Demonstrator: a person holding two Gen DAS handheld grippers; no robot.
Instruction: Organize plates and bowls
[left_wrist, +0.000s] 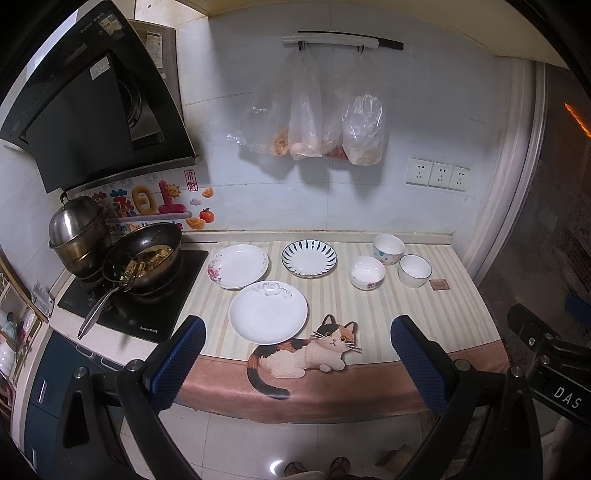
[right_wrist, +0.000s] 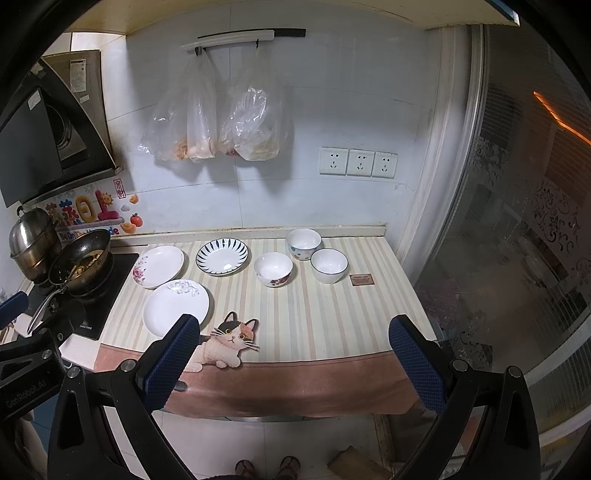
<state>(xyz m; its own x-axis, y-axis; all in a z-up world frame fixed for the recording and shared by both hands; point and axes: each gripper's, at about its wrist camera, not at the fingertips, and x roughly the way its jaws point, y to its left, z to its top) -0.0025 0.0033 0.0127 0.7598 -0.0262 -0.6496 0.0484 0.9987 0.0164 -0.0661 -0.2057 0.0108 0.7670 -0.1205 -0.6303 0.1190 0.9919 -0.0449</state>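
A: Left wrist view: where do the dishes sit relative to the left tongs (left_wrist: 297, 363)?

B: Ahead of the spread fingers, on the striped cloth (left_wrist: 424, 306) covering the desk. The plain white plate (left_wrist: 268, 312) lies nearest, just beyond the left finger. The rose-print plate (left_wrist: 238, 266) and the blue-striped plate (left_wrist: 309, 257) lie farther out, side by side. Three bowls stand beyond the right finger: the floral bowl (left_wrist: 367, 272), the dotted bowl (left_wrist: 388, 249) and the blue-rimmed bowl (left_wrist: 415, 270).

A: State of the tongs?

B: Left tongs are wide apart and hold nothing. Right tongs (right_wrist: 293, 363) are likewise spread wide and hold nothing. Both hover in front of the desk edge, clear of every dish.

A: Surroundings?

B: A cat print (left_wrist: 306, 354) on the cloth lies between the left tongs' fingers. Left of the plates, a wok (left_wrist: 144, 264) with food and a steel steamer pot (left_wrist: 79, 234) sit on the stove. Plastic bags (left_wrist: 310, 125) hang on the wall beyond, and three sockets (left_wrist: 437, 174) are mounted to their right.
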